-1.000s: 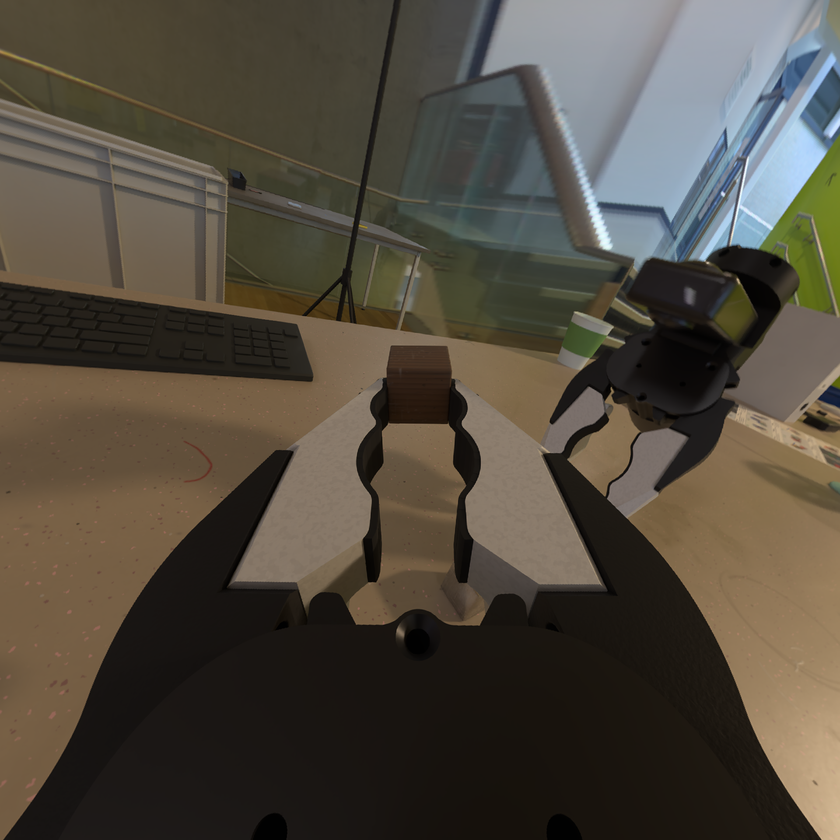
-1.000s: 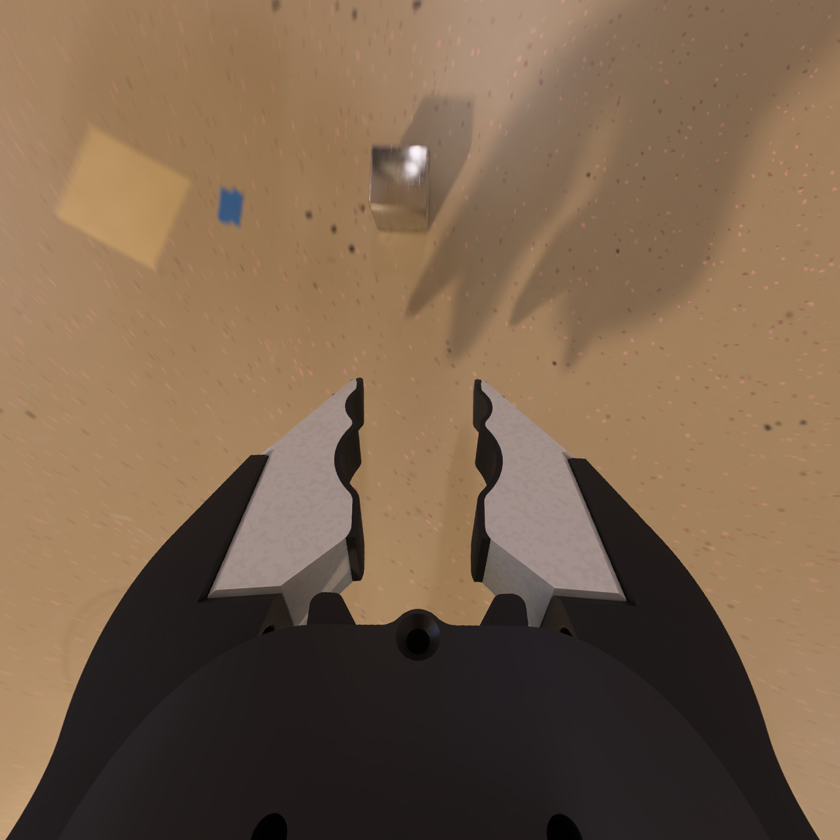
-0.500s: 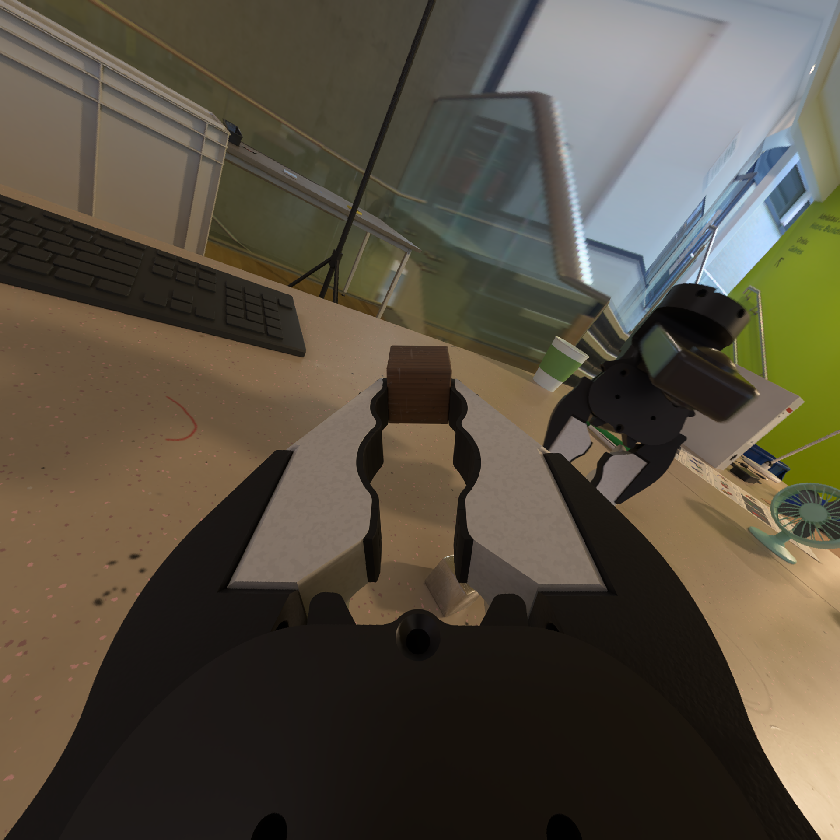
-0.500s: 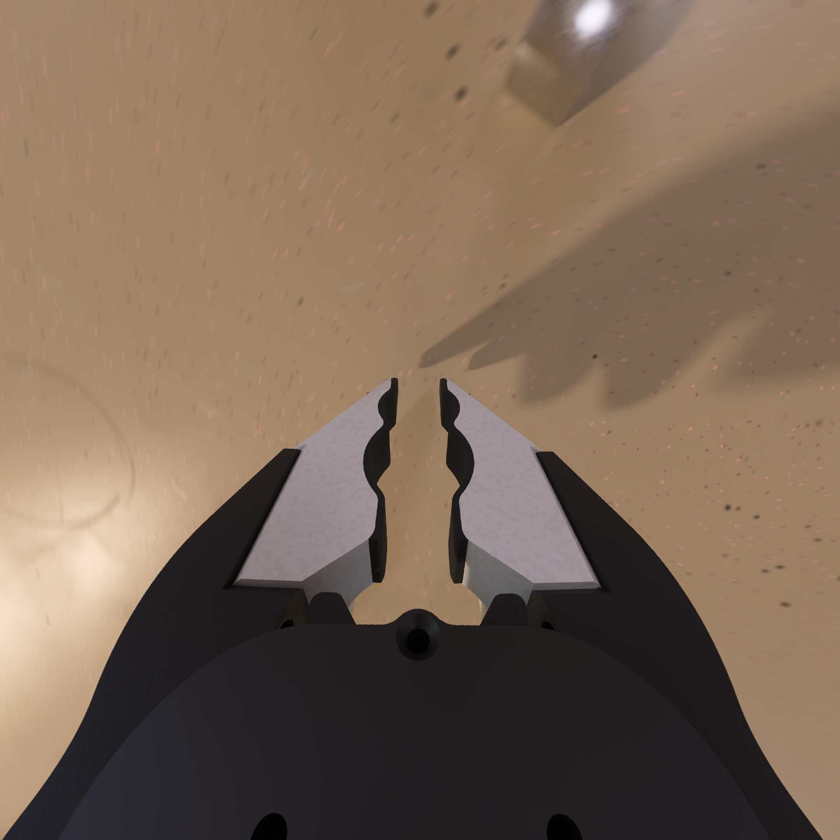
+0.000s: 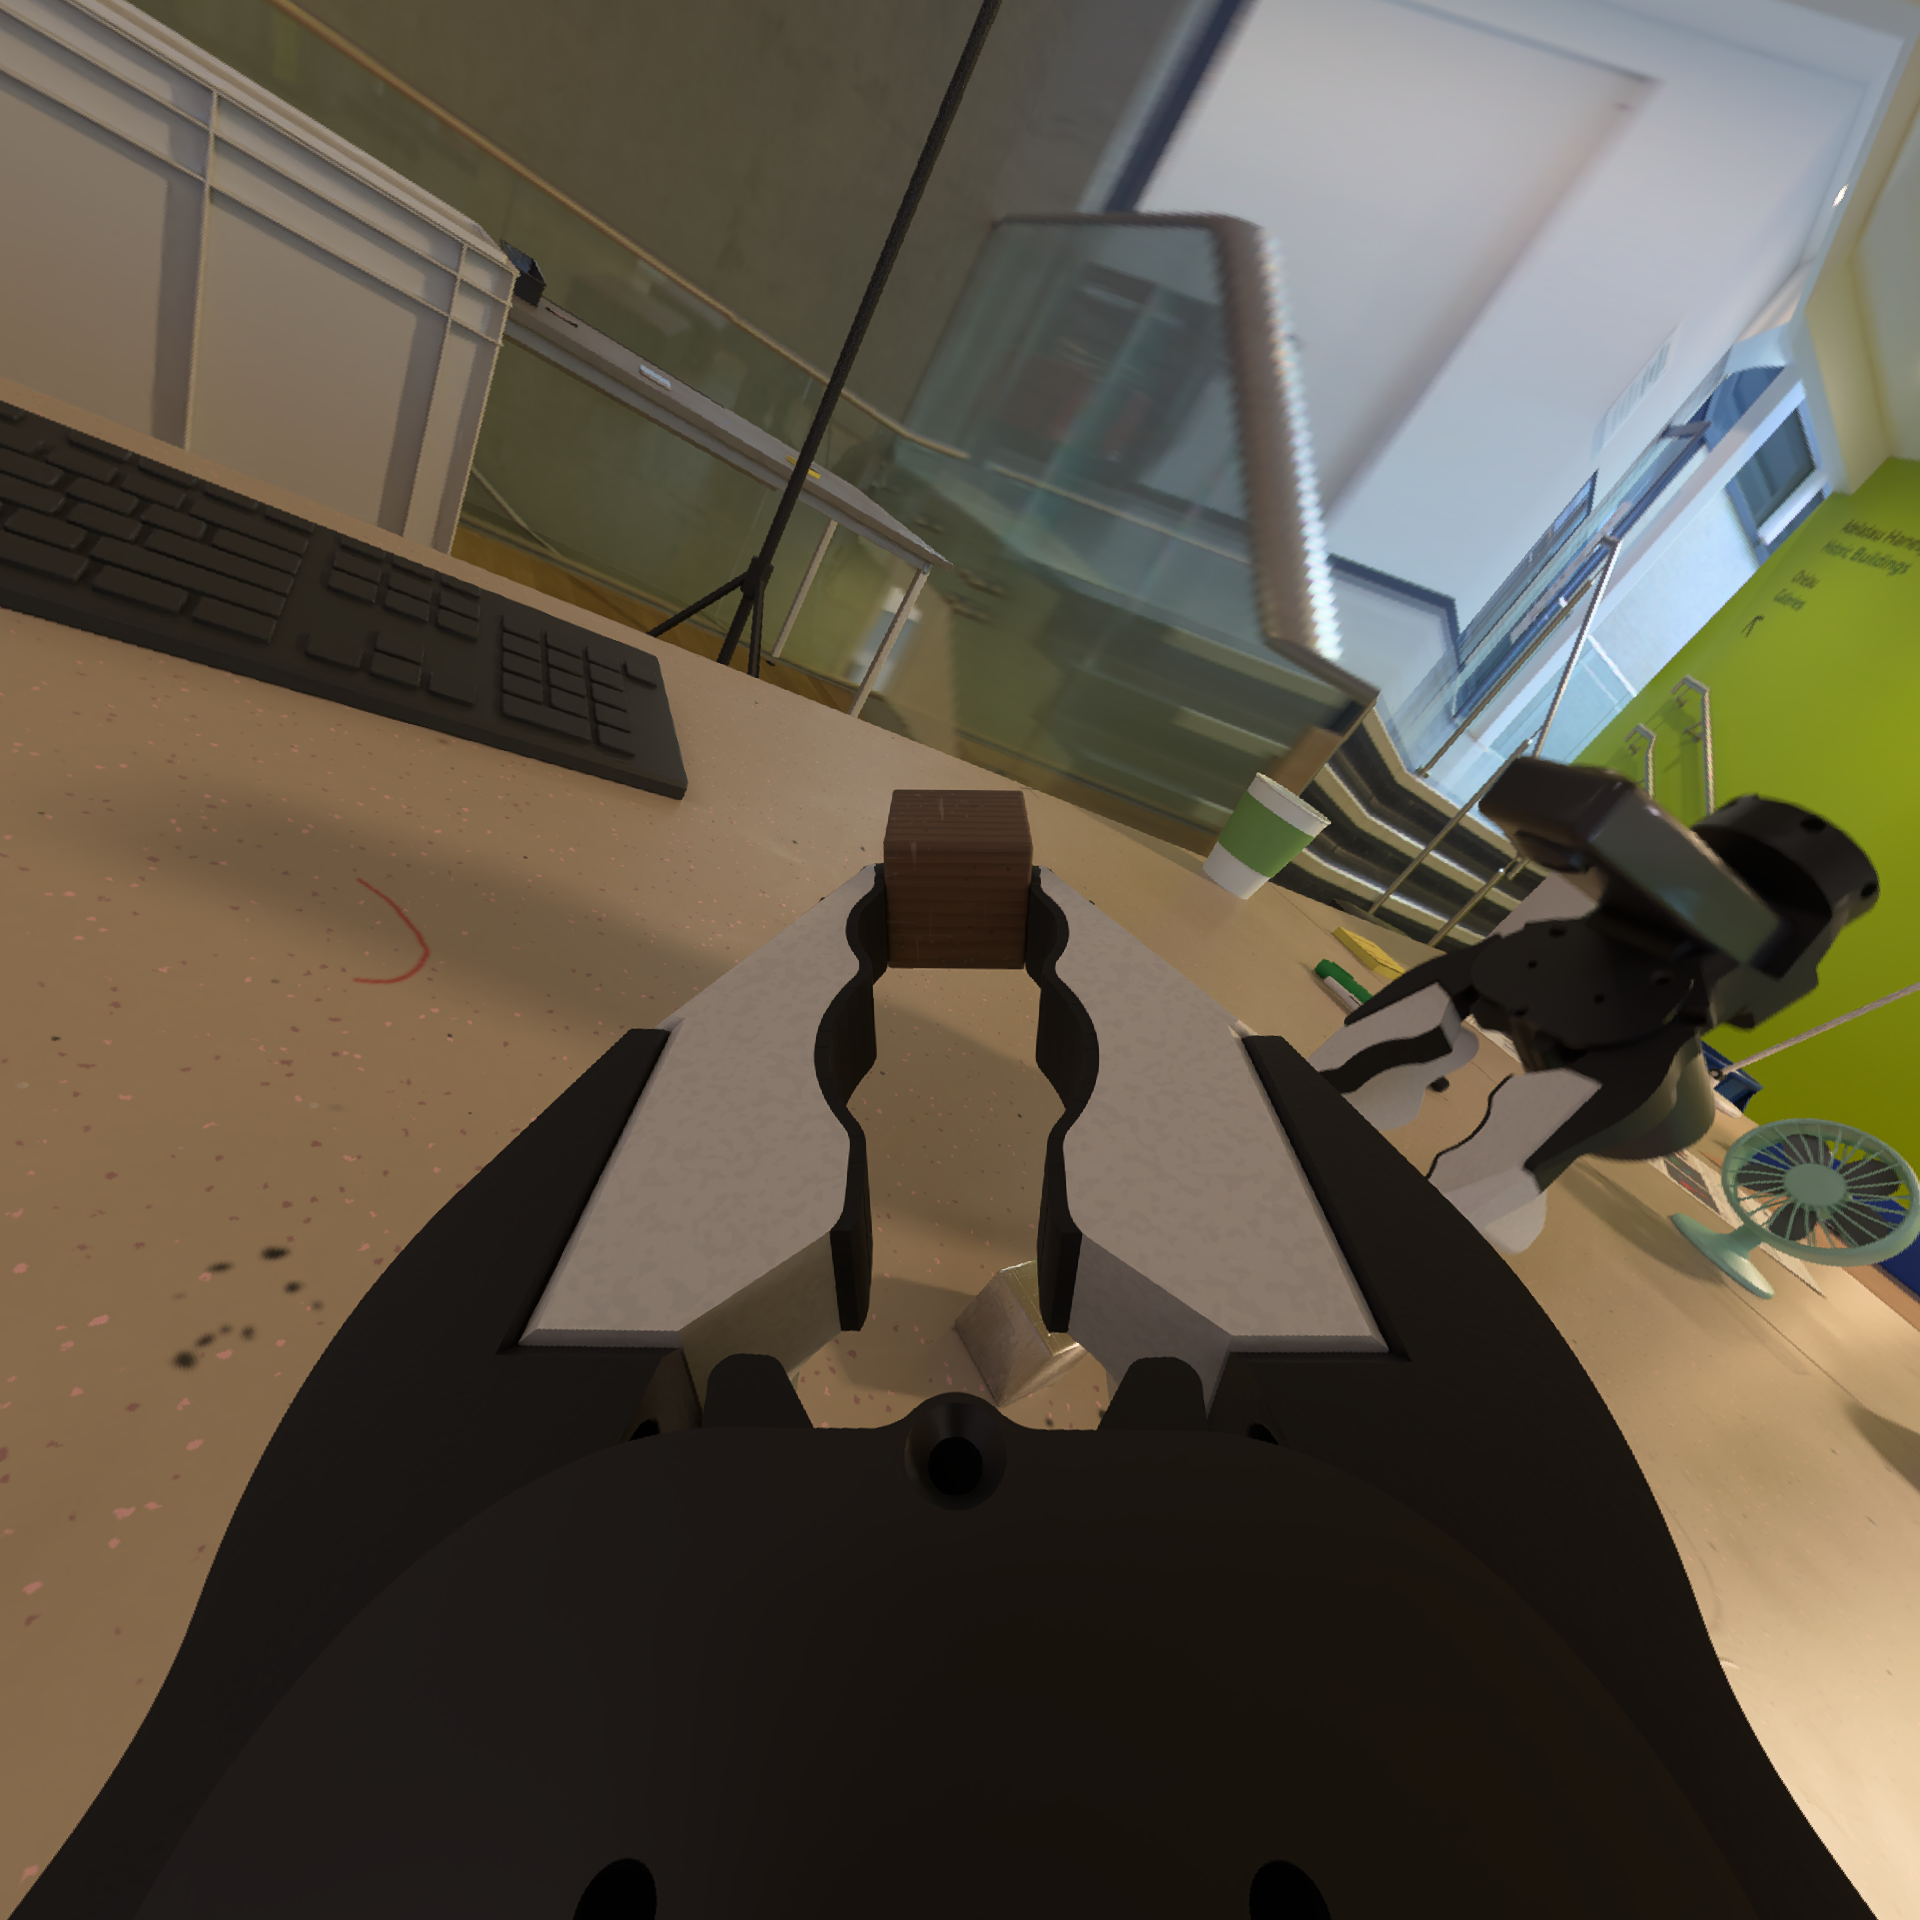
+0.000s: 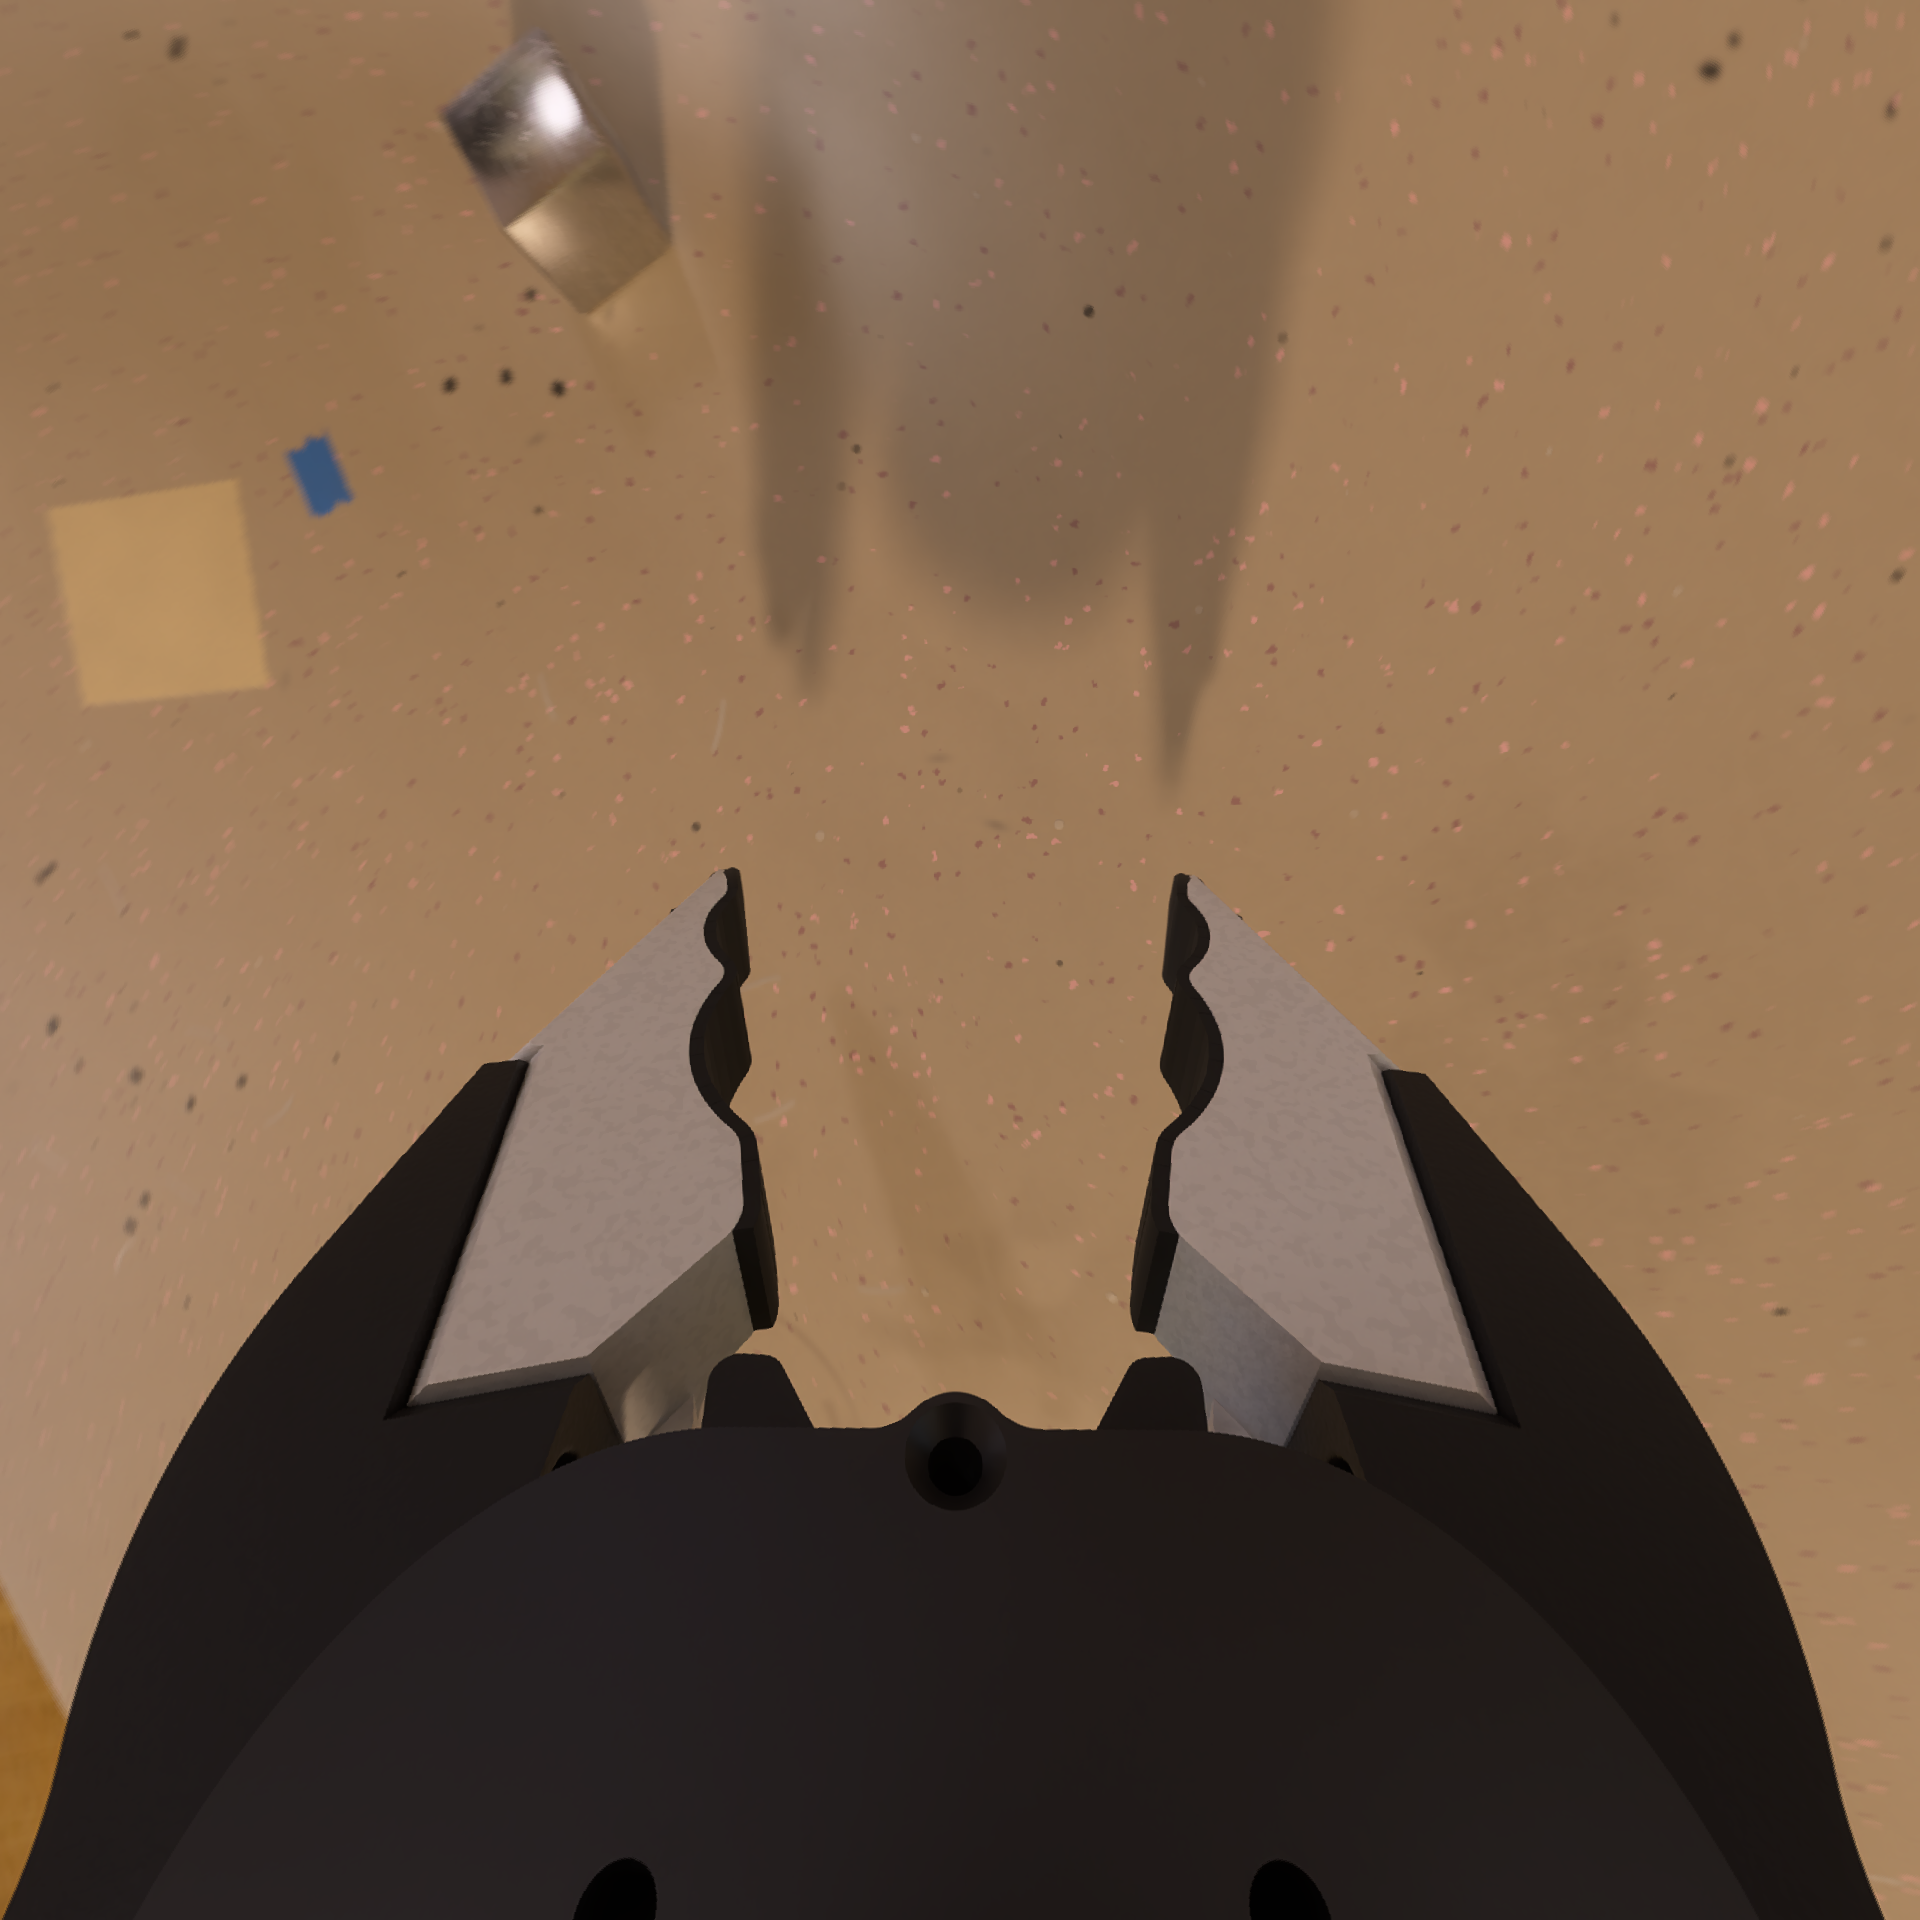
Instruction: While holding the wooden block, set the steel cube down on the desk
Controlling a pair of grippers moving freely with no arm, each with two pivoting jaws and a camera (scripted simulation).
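Observation:
My left gripper [image 5: 956, 883] is shut on the brown wooden block [image 5: 956, 894], held at its fingertips above the desk [image 5: 312, 1039]. The steel cube [image 5: 1013, 1345] lies on the desk below it, seen low between its fingers. In the right wrist view the steel cube [image 6: 556, 171] sits on the desk [image 6: 1455, 623] at the upper left, apart from my right gripper [image 6: 956, 878], which is open and empty and looks down from above. The right gripper [image 5: 1418, 1148] also shows at the right of the left wrist view.
A black keyboard [image 5: 312, 603] lies at the far left, with a grey crate [image 5: 208, 312] behind it. A green cup [image 5: 1262, 847] and a teal fan [image 5: 1813, 1195] stand at the right. A yellow note [image 6: 156, 592] and blue tape [image 6: 320, 476] lie near the cube.
My right gripper's jaws narrowed, then opened wider, and it swung about above the desk. The steel cube stayed on the desk. My left gripper tilted and kept hold of the wooden block.

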